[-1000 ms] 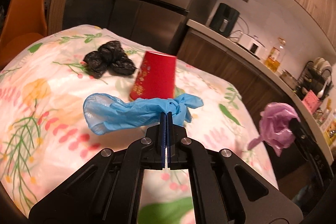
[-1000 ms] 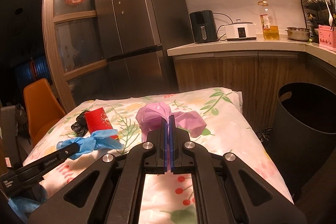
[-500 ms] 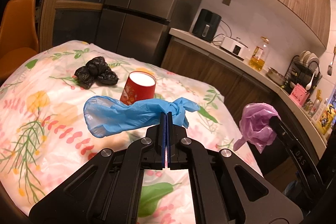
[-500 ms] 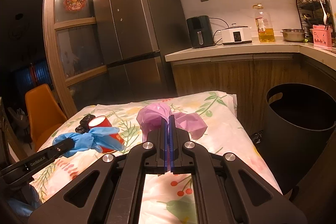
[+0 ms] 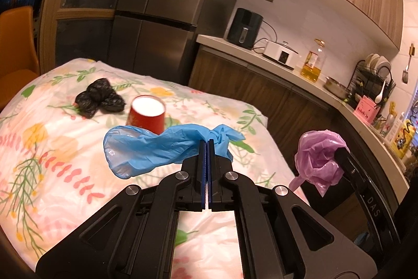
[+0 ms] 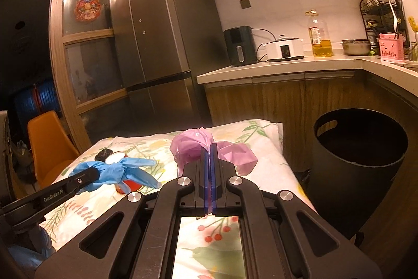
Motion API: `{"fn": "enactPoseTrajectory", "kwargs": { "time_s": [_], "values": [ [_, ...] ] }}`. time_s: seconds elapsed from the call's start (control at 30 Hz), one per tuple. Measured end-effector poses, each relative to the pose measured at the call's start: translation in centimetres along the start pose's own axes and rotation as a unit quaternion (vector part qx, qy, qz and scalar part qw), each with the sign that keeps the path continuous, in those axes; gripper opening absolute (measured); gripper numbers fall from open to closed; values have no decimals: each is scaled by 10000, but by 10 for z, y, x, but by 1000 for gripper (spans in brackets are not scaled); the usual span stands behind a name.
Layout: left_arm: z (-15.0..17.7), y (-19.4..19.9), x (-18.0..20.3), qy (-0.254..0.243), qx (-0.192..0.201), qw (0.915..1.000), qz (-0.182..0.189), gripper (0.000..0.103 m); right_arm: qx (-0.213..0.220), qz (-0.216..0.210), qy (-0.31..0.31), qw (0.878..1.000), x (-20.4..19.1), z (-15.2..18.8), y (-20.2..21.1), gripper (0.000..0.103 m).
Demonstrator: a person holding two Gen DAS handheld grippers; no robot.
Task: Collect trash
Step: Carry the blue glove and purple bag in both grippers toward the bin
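My left gripper (image 5: 206,143) is shut on a crumpled blue glove (image 5: 156,148), held above the floral tablecloth (image 5: 52,148). The same blue glove (image 6: 117,170) and left gripper (image 6: 91,174) show at the left of the right wrist view. My right gripper (image 6: 209,148) is shut on a purple plastic bag (image 6: 193,148), which hangs at the right of the left wrist view as well (image 5: 318,161). A red paper cup (image 5: 146,114) stands on the table behind the glove, with a black crumpled bag (image 5: 99,97) beyond it. A dark round bin (image 6: 358,164) stands on the floor right of the table.
A kitchen counter (image 6: 287,67) with an air fryer (image 6: 240,46), a cooker, an oil bottle and a dish rack runs behind. A tall fridge (image 6: 162,43) stands at the table's far end. An orange chair (image 6: 47,137) is at the left.
Both grippers have risen and drawn back a little with their loads. The cup and black bag sit lower and farther off in the left view; the bin shows larger at the right.
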State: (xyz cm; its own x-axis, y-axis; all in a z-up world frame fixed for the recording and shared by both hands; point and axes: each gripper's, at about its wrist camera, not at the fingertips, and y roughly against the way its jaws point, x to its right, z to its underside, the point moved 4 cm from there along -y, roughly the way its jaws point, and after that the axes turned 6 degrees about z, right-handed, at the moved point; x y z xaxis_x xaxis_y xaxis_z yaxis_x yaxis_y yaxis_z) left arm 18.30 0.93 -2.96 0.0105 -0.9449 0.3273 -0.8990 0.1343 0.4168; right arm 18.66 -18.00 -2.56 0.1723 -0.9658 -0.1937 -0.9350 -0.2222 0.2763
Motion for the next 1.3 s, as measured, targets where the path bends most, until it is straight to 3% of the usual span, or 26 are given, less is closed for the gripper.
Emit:
{"fn": "enactPoseTrajectory", "kwargs": {
  "time_s": [0.63, 1.3],
  "values": [
    [-14, -38, 105, -757, -60, 9951, 637, 0, 579, 761, -292, 9950, 75, -38, 24, 2],
    [-17, -92, 232, -1521, -67, 9769, 1502, 0, 1003, 1777, -632, 9769, 171, -74, 31, 2]
  ]
}}
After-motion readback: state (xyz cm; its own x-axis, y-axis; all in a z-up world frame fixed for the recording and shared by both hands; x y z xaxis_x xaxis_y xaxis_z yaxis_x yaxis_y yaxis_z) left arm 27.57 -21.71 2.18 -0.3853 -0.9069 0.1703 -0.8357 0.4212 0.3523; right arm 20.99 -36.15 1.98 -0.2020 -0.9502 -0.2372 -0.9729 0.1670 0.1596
